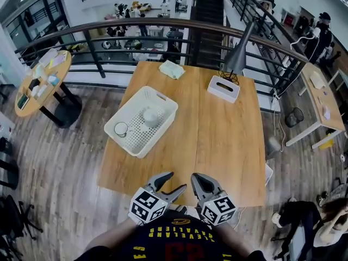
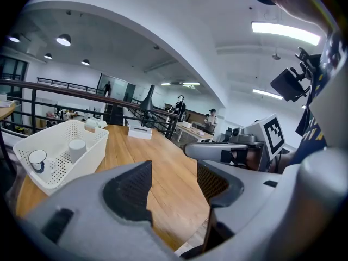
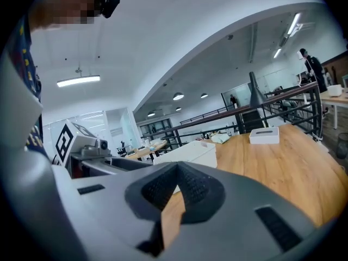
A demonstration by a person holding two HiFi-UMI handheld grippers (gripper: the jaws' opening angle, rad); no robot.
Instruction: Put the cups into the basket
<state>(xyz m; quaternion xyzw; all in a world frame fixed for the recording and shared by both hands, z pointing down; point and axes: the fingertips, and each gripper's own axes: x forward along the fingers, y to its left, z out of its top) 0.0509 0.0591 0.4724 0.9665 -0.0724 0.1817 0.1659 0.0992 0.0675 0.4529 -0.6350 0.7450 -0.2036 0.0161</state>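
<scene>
A white perforated basket [image 1: 162, 130] lies on the left half of the wooden table [image 1: 217, 135]. Inside it are two pale cups: one upside down [image 1: 150, 116] and one showing its mouth [image 1: 120, 129]. The left gripper view shows the same basket [image 2: 79, 166] with both cups [image 2: 77, 148] [image 2: 37, 159] in it. My left gripper [image 1: 173, 182] hovers open and empty at the table's near edge, close to my body. Beside it my right gripper [image 1: 199, 181] is shut with nothing between its pads [image 3: 190, 185]. Both grippers are well short of the basket.
A white tissue box [image 1: 223, 88] and a dark lamp [image 1: 237, 58] stand at the table's far right. A folded pale cloth [image 1: 172, 69] lies at the far edge. A railing [image 1: 163, 26] runs behind the table. Another round table [image 1: 43, 83] stands to the left.
</scene>
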